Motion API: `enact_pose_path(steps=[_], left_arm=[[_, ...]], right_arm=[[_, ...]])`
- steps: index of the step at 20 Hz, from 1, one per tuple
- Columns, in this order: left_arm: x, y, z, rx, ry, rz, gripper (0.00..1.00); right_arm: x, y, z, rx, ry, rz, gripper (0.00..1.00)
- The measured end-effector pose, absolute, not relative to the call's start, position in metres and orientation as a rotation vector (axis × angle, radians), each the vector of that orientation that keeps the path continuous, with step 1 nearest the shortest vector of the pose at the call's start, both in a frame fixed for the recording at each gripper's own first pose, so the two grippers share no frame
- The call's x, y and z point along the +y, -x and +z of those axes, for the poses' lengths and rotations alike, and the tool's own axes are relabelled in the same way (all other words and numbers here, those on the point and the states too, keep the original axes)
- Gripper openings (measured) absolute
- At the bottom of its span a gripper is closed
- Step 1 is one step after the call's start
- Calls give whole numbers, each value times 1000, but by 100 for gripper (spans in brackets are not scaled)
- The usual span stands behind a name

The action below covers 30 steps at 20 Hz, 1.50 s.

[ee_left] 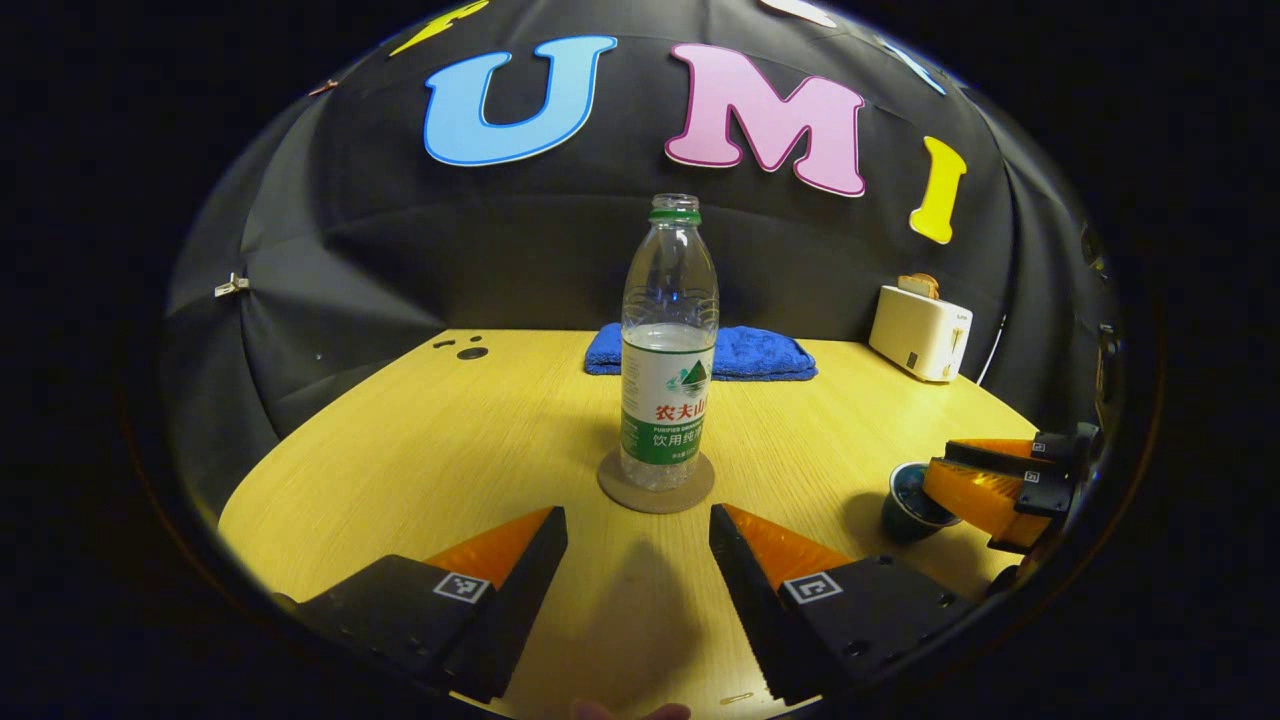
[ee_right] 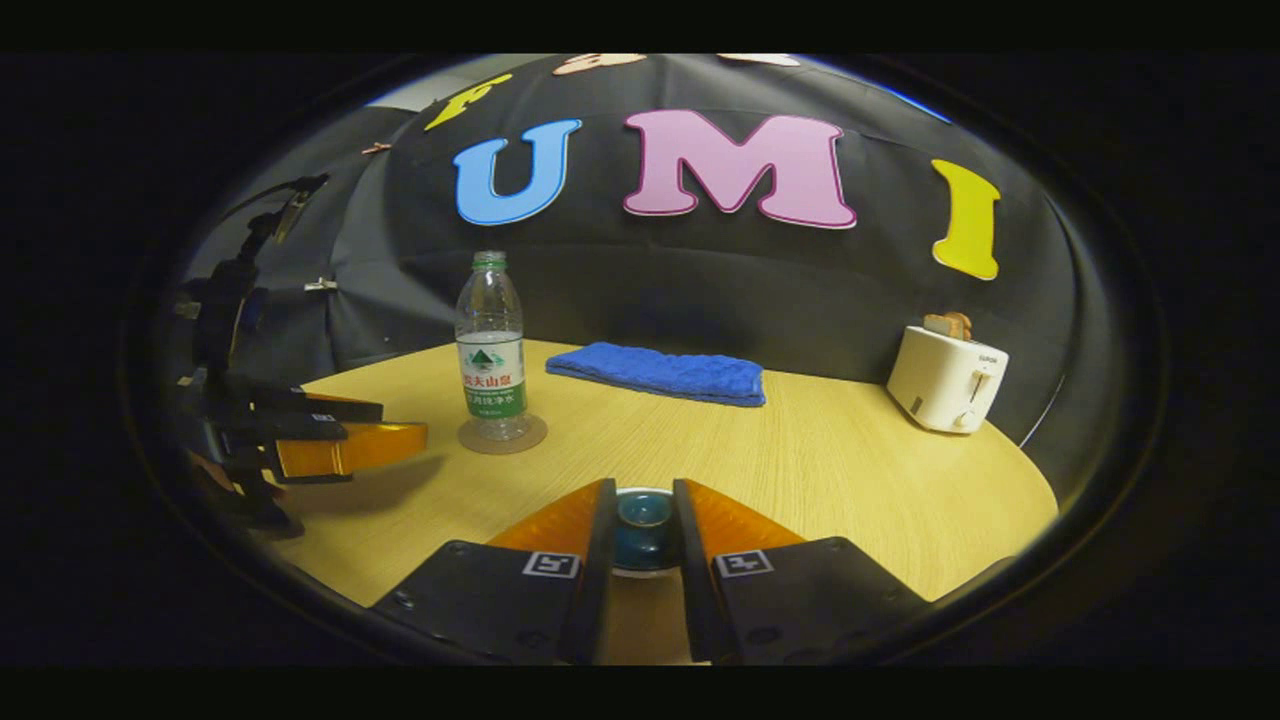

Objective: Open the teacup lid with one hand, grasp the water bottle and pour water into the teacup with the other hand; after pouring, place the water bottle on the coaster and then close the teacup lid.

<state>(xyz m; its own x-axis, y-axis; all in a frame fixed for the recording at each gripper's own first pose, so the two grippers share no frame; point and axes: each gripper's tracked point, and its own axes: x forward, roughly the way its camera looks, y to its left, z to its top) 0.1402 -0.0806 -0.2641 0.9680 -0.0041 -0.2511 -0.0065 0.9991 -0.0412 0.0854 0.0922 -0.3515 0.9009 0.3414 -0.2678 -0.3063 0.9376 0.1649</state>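
The water bottle [ee_left: 668,345] stands upright on its coaster [ee_left: 656,483] dead ahead of the open left tool [ee_left: 638,530] — the right tool [ee_right: 644,520] sits narrowed around the teacup [ee_right: 643,525] lid; whether it grips, I cannot tell.

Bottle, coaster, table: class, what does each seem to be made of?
Bottle: clear, glossy plastic, probably; you see through it to the water inside. Coaster: matte brown disc, perhaps cork or card; the look leaves it open. Table: pale wood grain, smooth; possibly laminate rather than solid wood.
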Motion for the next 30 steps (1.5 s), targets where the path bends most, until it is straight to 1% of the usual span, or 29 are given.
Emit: enact_pose_path(steps=[1,2,6,7,10,15,19,20,21,23,24,25,26,30], left_arm=[[-81,-139,-264,255,38,3,91],[-80,-138,-262,252,33,5,91],[-79,-130,-252,266,21,20,91],[-77,-125,-249,283,17,32,91],[-73,-111,-236,341,15,65,91],[-67,-81,-182,347,49,66,91],[-70,-55,-133,330,41,-3,91],[-70,-50,-123,316,25,-13,91],[-70,-46,-113,303,11,-21,91],[-75,-39,-97,283,9,-49,91],[-78,-36,-92,276,8,-64,91],[-80,-31,-87,268,4,-77,91],[-81,-28,-83,257,-5,-84,91],[-80,-17,-74,222,-12,-107,91]], right_arm=[[94,-85,-352,305,-134,344,40],[95,-85,-352,310,-149,344,43],[84,-85,-335,293,-183,302,93],[79,-86,-331,304,-182,288,95],[65,-86,-304,340,-202,242,98],[46,-81,-241,352,-201,189,98],[32,-62,-174,321,-199,166,98],[32,-52,-168,311,-198,159,98],[30,-46,-158,306,-203,154,95],[27,-35,-147,303,-215,141,95],[26,-29,-143,301,-216,134,98],[25,-24,-141,302,-210,129,95],[26,-18,-138,302,-202,129,98],[24,0,-121,279,-163,115,98]])
